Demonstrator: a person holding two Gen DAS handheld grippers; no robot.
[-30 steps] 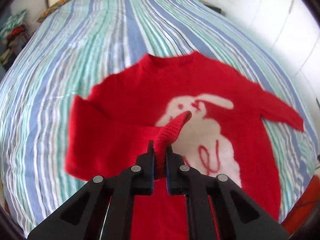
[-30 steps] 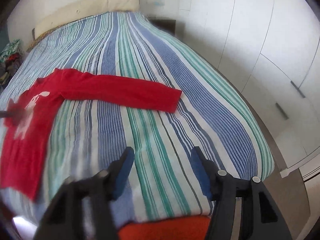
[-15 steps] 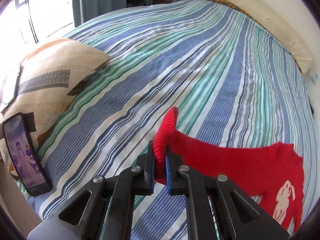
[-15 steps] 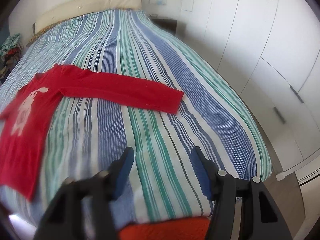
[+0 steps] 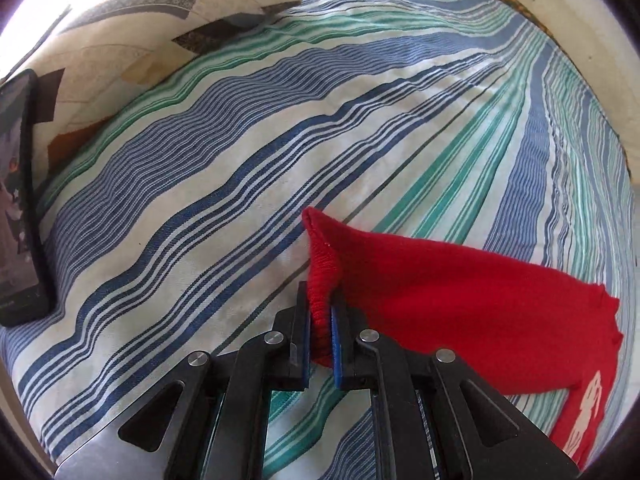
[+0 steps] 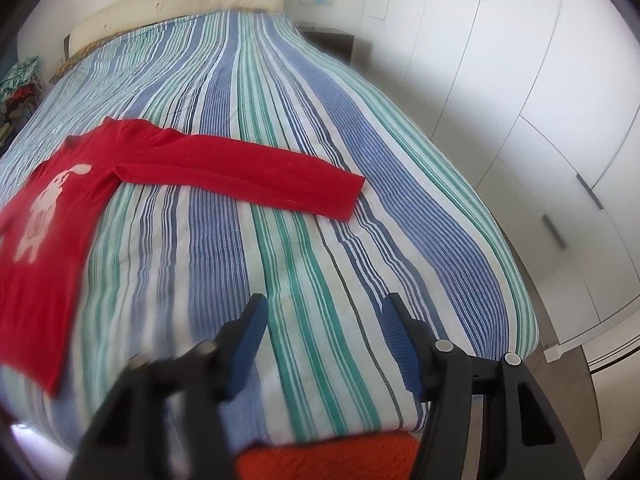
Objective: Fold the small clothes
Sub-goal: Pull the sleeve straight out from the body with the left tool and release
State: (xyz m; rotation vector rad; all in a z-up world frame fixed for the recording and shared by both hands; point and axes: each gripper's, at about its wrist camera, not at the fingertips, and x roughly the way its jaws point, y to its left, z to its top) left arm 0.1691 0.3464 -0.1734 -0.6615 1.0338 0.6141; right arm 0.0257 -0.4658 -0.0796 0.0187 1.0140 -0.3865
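Right view only: striped bed (image 6: 304, 184), red sweater (image 6: 60, 200) flat at left, sleeve outstretched; my right gripper (image 6: 324, 320) gapes, empty. Left view only: pillow (image 5: 132, 36), phone (image 5: 18, 200); my left gripper (image 5: 320, 320) pinches cuff (image 5: 320, 264).

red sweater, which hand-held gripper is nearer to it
Left. The left hand-held gripper is shut on the cuff of the red sweater. The right hand-held gripper hangs open over bare striped bedspread, apart from the sweater.
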